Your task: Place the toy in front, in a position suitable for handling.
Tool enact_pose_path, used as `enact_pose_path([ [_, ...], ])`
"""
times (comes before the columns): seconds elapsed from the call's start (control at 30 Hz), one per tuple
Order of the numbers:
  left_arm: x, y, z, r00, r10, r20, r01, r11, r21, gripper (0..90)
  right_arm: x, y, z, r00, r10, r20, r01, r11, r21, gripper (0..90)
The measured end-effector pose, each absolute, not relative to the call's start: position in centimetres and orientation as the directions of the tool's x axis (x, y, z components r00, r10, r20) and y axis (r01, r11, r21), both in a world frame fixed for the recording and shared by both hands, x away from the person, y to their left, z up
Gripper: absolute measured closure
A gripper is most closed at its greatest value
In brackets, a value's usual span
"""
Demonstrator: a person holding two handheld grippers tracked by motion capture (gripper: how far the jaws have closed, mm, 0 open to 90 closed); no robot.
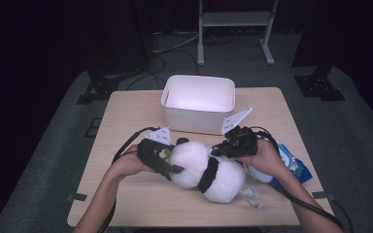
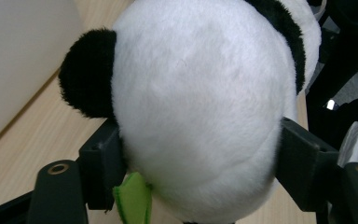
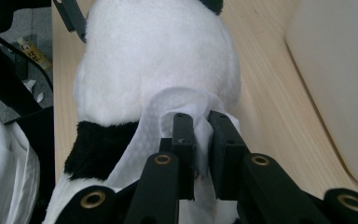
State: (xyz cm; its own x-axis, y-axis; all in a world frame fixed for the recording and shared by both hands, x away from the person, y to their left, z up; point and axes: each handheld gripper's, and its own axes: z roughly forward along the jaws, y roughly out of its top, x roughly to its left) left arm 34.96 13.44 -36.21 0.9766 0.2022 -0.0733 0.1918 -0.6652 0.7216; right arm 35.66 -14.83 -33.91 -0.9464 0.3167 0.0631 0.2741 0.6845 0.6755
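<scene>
The plush panda (image 1: 204, 170) lies on the table (image 1: 126, 121) before the bin (image 1: 199, 103); a packet (image 1: 291, 162) lies right of it.

1. Panda (image 1: 206, 170): a white plush with black ear and band, lying on its side, its round head wedged between the left gripper's fingers (image 2: 103, 172).
2. Wipe (image 3: 168, 116): white, textured, crumpled, pinched between the right gripper's fingers (image 3: 184, 140), pressed against the panda's back.
</scene>
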Motion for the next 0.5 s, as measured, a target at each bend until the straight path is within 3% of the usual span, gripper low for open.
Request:
enact_pose_path([
  [0.27,34.9,13.9,-37.4,0.964,0.227,-0.14,0.255,-0.633,0.731,16.8,34.7,-15.3,-34.4,-0.951,0.305,0.051,0.259,0.694,0.672,80.7],
  [0.5,36.0,14.7,-41.2,0.911,0.262,-0.318,0.412,-0.556,0.722,3.6,34.3,-14.9,-35.3,-0.952,0.304,0.041,0.258,0.72,0.645,80.7],
])
